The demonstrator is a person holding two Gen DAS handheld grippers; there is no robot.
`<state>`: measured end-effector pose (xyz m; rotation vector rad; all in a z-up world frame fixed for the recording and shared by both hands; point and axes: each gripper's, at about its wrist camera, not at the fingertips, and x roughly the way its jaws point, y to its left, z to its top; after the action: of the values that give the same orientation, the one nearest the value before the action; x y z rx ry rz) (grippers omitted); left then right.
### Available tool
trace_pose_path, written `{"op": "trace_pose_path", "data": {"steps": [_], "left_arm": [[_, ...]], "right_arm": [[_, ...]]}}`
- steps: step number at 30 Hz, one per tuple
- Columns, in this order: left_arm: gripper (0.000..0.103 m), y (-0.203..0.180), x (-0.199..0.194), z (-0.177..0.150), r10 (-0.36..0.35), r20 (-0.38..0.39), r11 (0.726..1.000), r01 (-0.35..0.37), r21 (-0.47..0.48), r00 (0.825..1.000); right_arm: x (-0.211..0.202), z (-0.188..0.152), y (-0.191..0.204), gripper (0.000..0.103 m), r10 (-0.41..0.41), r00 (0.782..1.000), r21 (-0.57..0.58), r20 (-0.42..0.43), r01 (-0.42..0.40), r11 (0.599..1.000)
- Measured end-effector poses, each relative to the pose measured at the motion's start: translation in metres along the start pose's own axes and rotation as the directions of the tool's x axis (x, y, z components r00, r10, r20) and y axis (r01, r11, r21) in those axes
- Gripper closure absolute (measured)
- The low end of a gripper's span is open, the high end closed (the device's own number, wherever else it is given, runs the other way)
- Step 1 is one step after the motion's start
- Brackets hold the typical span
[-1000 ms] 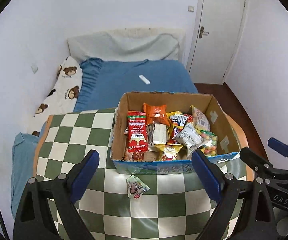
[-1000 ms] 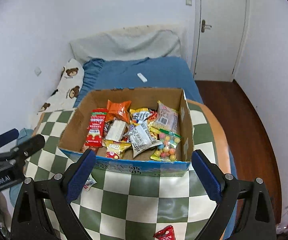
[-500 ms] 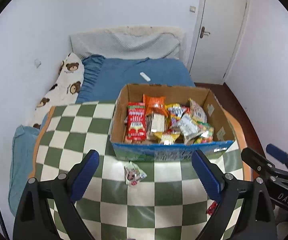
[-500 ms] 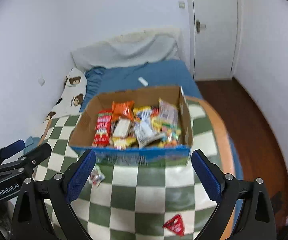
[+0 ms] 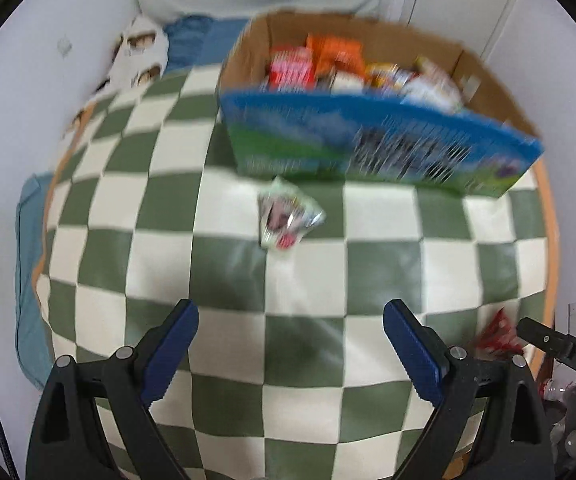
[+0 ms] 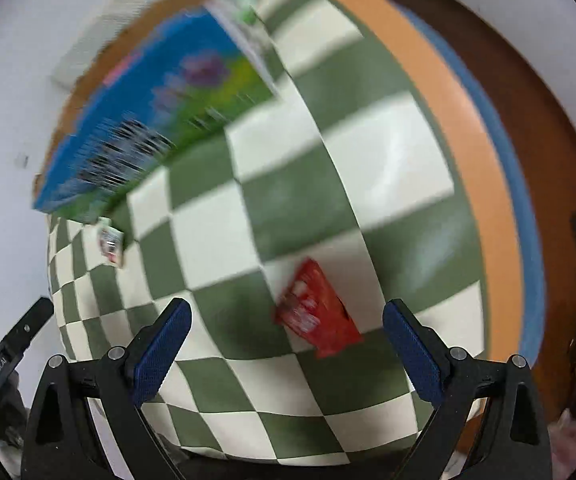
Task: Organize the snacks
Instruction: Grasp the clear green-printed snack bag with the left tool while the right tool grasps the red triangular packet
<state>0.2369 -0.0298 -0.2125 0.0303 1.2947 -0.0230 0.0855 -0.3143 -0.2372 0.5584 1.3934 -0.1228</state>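
A cardboard box (image 5: 376,140) with a blue printed front holds several snack packets (image 5: 328,64) and stands on the checked table (image 5: 247,288). A small pale packet (image 5: 288,216) lies just in front of the box; it also shows in the right wrist view (image 6: 111,242). A red packet (image 6: 318,312) lies near the table's right edge, between my right gripper's fingers and slightly ahead; it also shows in the left wrist view (image 5: 496,334). My left gripper (image 5: 290,344) is open and empty over the table, behind the pale packet. My right gripper (image 6: 285,340) is open and empty.
The table has an orange rim (image 6: 468,128). A bed with blue sheet (image 5: 191,36) and bear pillow (image 5: 139,52) lies behind it. Brown wooden floor (image 6: 548,120) is to the right. The box (image 6: 147,120) fills the right view's upper left.
Both grippers have dropped lower and tilted down toward the table. The left now faces the pale packet; the right has swung right toward the red packet. Views are motion-blurred.
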Motion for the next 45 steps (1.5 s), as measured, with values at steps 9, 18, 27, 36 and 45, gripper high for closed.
{"op": "trace_pose_path", "data": {"steps": [9, 18, 27, 36, 45], "left_arm": [[0.008, 0.026, 0.056, 0.021, 0.027, -0.129, 0.998, -0.034, -0.048, 0.991], [0.008, -0.009, 0.108, 0.063, 0.095, -0.159, 0.972, -0.057, 0.228, 0.983], [0.056, -0.013, 0.124, 0.065, 0.047, -0.170, 0.971, -0.005, 0.239, 0.984], [0.057, 0.010, 0.102, -0.018, -0.162, -0.291, 0.985, 0.174, 0.018, 0.943], [0.057, 0.021, 0.127, -0.041, -0.257, -0.357, 0.966, 0.234, -0.108, 0.898]], "right_arm": [[0.057, -0.006, 0.012, 0.048, -0.059, 0.998, -0.053, 0.006, 0.059, 0.997], [0.062, -0.001, 0.052, 0.053, -0.071, 0.997, -0.170, 0.026, 0.074, 0.983], [0.067, 0.004, 0.075, 0.056, -0.059, 0.998, -0.209, 0.013, 0.060, 0.976], [0.071, -0.010, 0.087, 0.058, -0.019, 0.999, -0.259, -0.051, 0.005, 0.966], [0.089, -0.024, 0.094, 0.059, -0.032, 0.995, -0.308, -0.096, 0.001, 0.951]]}}
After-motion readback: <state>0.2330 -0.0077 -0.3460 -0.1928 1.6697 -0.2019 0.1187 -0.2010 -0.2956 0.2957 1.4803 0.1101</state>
